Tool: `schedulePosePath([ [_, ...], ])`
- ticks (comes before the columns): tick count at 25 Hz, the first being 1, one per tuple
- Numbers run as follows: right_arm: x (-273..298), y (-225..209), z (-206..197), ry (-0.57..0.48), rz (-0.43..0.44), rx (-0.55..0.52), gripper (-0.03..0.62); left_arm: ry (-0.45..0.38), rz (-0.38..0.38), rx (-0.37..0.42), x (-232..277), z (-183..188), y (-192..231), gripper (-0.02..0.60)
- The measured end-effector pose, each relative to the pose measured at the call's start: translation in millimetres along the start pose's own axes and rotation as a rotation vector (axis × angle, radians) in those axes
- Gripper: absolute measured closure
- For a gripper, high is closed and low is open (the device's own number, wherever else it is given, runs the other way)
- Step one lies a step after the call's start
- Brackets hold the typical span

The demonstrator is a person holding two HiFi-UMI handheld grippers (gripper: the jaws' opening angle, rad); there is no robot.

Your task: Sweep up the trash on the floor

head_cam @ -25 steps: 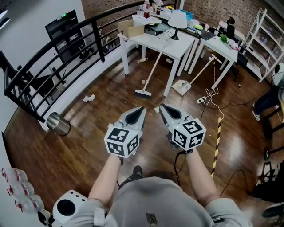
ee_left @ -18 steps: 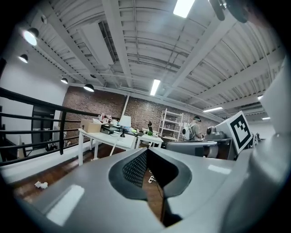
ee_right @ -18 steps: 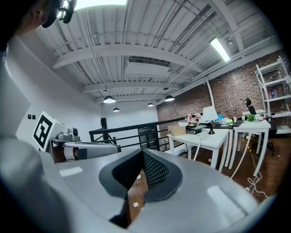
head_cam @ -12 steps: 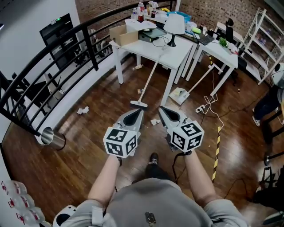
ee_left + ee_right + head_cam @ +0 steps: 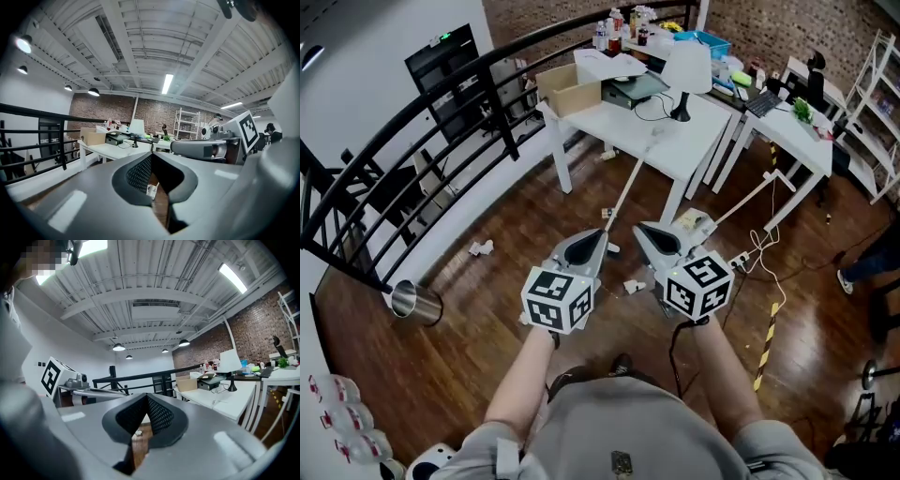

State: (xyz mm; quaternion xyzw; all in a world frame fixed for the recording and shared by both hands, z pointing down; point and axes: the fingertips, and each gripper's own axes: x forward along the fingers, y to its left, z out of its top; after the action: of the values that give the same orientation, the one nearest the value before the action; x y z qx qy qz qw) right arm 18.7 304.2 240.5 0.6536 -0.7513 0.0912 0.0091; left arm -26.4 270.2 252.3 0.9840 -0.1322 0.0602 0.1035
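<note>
Far left, a steel can (image 5: pixel 416 302) sits on the floor (image 5: pixel 487 328) below the railing (image 5: pixel 403 127). Right of it lies a paper wad (image 5: pixel 480 248), well apart from you. Your left gripper (image 5: pixel 598 234) is out front, jaws pressed together, nothing in them. Just past its tip, the broom (image 5: pixel 628 183) leans on the table (image 5: pixel 675 155). A scrap (image 5: pixel 634 286) lies on the boards between your grippers. Right gripper (image 5: pixel 638 228): jaws together too, empty. Beyond it, the dustpan (image 5: pixel 694 222) rests by the table leg.
</note>
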Motion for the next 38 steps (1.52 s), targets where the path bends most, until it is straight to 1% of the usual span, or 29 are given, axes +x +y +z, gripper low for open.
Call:
schedulePosePath([
  [3, 17, -26, 9, -0.008, 0.03, 0.002, 0.594, 0.017, 0.014, -0.003, 28, 5, 14, 0.574],
  [9, 73, -87, 4, 0.028, 0.011, 0.009, 0.594, 0.045, -0.008, -0.006, 96, 2, 63, 0.574],
  [14, 131, -139, 7, 0.082, -0.025, -0.001, 0.594, 0.045, -0.061, -0.013, 163, 11, 108, 0.574],
  [19, 174, -189, 14, 0.127, -0.082, -0.005, 0.594, 0.08, -0.115, -0.026, 218, 13, 144, 0.574],
  [22, 189, -220, 8, 0.157, -0.122, 0.006, 0.594, 0.103, -0.134, -0.037, 250, 10, 159, 0.574],
  [25, 197, -248, -5, 0.193, -0.146, 0.034, 0.594, 0.132, -0.151, -0.047, 278, 6, 163, 0.574],
  [27, 199, -268, -11, 0.203, -0.143, 0.054, 0.594, 0.141, -0.148, -0.045, 296, 4, 162, 0.574],
  [28, 200, -278, -16, 0.209, -0.137, 0.063, 0.58, 0.144, -0.142, -0.045, 304, 1, 161, 0.574],
  [32, 211, -324, -37, 0.252, -0.101, 0.083, 0.557, 0.155, -0.095, -0.053, 343, -13, 164, 0.574],
  [36, 216, -370, -72, 0.344, -0.061, 0.115, 0.494, 0.138, -0.055, -0.093, 376, -26, 162, 0.574],
  [38, 220, -390, -92, 0.39, -0.048, 0.132, 0.46, 0.132, -0.022, -0.112, 388, -34, 166, 0.574],
])
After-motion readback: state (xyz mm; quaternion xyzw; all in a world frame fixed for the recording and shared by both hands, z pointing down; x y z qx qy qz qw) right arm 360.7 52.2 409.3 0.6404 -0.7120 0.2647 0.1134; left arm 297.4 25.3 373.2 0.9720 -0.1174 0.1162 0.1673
